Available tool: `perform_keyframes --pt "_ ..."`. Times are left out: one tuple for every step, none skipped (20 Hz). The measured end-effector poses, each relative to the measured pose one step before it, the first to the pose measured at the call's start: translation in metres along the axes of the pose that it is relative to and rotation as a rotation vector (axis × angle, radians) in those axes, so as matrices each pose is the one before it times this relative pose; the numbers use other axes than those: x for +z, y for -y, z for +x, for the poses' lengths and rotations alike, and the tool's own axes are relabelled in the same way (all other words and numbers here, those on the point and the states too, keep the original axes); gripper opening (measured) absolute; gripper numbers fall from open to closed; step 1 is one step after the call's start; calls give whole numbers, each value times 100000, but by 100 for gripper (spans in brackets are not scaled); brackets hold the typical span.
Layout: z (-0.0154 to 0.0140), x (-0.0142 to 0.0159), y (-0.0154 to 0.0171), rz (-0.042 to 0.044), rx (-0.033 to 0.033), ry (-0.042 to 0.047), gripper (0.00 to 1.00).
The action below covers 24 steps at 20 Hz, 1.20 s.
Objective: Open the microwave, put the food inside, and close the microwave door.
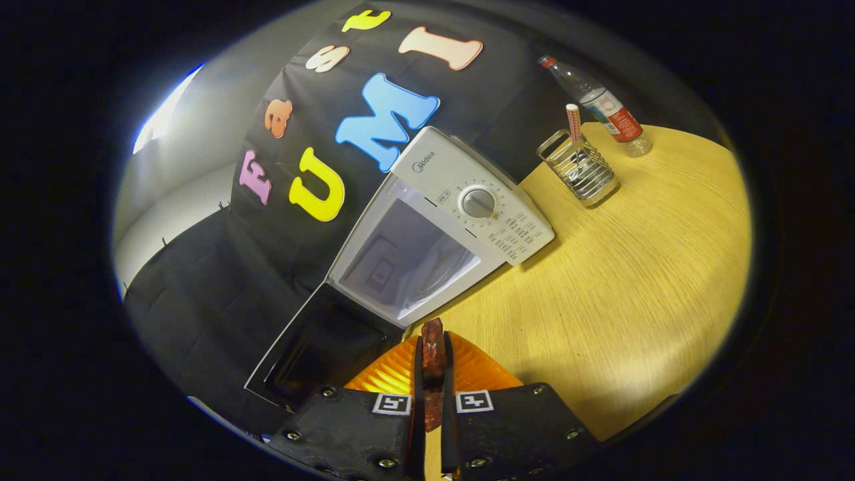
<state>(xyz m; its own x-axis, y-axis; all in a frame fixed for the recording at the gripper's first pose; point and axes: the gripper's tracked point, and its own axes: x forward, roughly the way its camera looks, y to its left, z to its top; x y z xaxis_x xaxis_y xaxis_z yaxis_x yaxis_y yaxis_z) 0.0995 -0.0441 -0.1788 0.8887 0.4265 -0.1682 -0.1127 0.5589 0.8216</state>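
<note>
Fingers of the gripper [433,374] pinch the reddish food [433,347] nearly closed over the orange plate [394,374]; the open microwave [407,257] cavity lies straight ahead, its door [314,347] swung aside.

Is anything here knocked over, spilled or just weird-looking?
Nothing stands out. The white microwave sits on the yellow wooden table with its door swung open. The gripper pinches a reddish-brown piece of food above an orange ribbed plate. The wire holder and clear plastic bottle stand upright.

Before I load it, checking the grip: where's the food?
In the gripper view, the food is pinched between the closed jaws, over the orange plate, just before the open microwave.
</note>
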Motion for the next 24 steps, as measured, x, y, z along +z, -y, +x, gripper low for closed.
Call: perform_keyframes --pt "243 -3 -326 -745 7 363 10" --pt "392 131 -560 -80 809 497 10" --pt "493 116 -811 1244 1592 224 10" --pt "530 57 -709 1791 1429 386 10" --pt "558 -190 -678 1755 1226 203 10" --pt "671 -100 -653 241 486 270 10" --pt "791 -69 -424 -770 145 603 10" --pt "816 -46 -348 -721 -427 485 10" --pt "845 -52 -553 -321 107 761 10" --pt "965 151 -563 503 476 1203 10" --pt "1056 -49 -518 755 257 904 10" --pt "1235 0 -446 425 76 791 10" --pt "1188 -223 -341 -410 -572 427 10" --pt "1078 -296 -177 -1422 -737 90 10" --pt "1154 -392 -146 -2193 -1638 392 10" --pt "1118 -11 -140 -1899 -1404 1555 10" --pt "1057 14 -110 -1257 -1215 1811 10" --pt "1096 135 -154 -227 -672 2066 10" --pt "1167 96 -101 517 -846 2072 10" --pt "1012 -172 107 279 -1677 910 9" --pt "1101 -131 153 -197 -1951 1260 10" --pt "1209 5 66 -127 -1829 1354 10" --pt "1124 43 -108 -239 -1509 1413 10" --pt "1321 -103 -302 -836 -279 -158 9"
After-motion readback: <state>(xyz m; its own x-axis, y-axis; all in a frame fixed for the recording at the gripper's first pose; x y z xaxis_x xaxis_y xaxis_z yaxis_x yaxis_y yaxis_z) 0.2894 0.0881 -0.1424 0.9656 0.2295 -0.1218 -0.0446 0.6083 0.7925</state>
